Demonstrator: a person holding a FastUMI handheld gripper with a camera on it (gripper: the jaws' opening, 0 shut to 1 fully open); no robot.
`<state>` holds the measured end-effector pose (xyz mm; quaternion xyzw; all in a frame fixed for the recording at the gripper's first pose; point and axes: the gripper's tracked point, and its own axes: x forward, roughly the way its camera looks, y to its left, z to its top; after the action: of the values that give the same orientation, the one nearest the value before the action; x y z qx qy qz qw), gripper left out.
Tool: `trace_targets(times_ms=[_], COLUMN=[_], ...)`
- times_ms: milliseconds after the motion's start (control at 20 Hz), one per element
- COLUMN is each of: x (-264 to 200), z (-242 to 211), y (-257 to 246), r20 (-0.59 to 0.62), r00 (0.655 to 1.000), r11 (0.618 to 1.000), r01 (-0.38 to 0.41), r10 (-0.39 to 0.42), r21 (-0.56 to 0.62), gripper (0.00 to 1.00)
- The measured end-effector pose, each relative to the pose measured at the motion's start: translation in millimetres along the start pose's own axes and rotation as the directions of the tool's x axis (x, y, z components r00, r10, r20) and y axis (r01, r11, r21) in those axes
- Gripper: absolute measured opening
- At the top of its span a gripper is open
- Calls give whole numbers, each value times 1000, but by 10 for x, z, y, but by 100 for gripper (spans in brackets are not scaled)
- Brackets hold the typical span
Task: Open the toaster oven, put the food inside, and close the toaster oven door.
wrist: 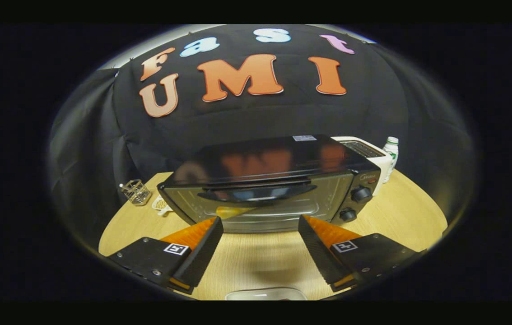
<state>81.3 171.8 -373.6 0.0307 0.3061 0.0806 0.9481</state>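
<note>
The black, glass-fronted toaster oven [278,185] stands on the pale wooden bench [260,266], squarely ahead of the gripper [260,232]. Its door is shut, the long dark bar handle [256,193] lying across the upper part of the glass. Two black control knobs [360,194] sit one above the other at the oven's right end.

Through the glass, low on the left side, a yellowish elongated shape [231,211] is visible. It may be the food lying inside, though tint and reflection prevent a firm finding. If it is, the oven already stands as the task requires, loaded and closed; if it is only a reflection or a fitting, the same scene fits a closed oven waiting to be opened. The picture does not settle which.

The jaws stand wide apart and hold nothing; bare bench shows between them, and the oven front lies just beyond their tips.

Handling assessment: the oven is a rigid, evidently heavy metal box unlikely to slide under a light pull. The door is glass, hard and smooth, and offers no purchase; the bar handle is the one sound place to take hold, near its middle so the door swings evenly.

Also noted: a white appliance [369,151] and a small white bottle [390,151] behind the oven to its right, a small wire basket [136,192] on the bench to its left, and the rim of a pale shallow dish [266,294] on the bench below the jaws.
</note>
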Motion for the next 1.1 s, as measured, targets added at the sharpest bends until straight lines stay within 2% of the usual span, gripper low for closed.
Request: trace_targets(times_ms=[300, 650, 900, 1100], x=[-333, -1178, -1791, -2168], z=[590, 1553, 1908, 2000], y=[65, 105, 193, 234], r20=[90, 249, 350, 405], r00=[996, 967, 934, 908], r11=[1000, 997, 995, 992], r01=[8, 68, 97, 127], r10=[-6, -53, -78, -108], r21=[-30, -49, -37, -21], gripper=[99, 99, 99, 99])
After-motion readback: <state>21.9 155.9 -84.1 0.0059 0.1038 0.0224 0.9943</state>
